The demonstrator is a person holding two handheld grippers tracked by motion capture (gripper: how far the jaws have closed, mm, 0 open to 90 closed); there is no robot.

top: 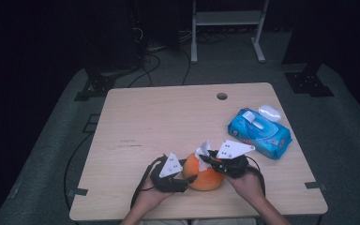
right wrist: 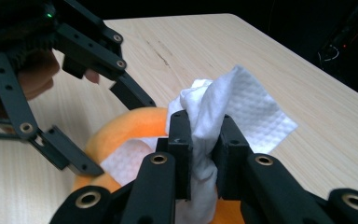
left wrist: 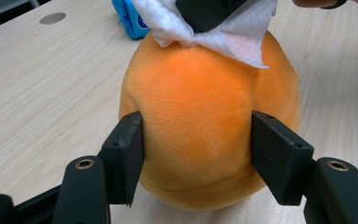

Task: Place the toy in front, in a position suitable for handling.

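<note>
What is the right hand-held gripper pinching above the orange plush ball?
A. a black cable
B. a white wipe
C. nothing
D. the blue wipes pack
B: the right hand-held gripper has its jaws shut on a bunched white wipe that lies against the top of the orange plush ball.

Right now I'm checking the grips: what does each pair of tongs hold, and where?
The left tongs clamp the orange plush ball by its two sides. The right tongs pinch the white wipe at its bunched middle, on the ball's top.
</note>
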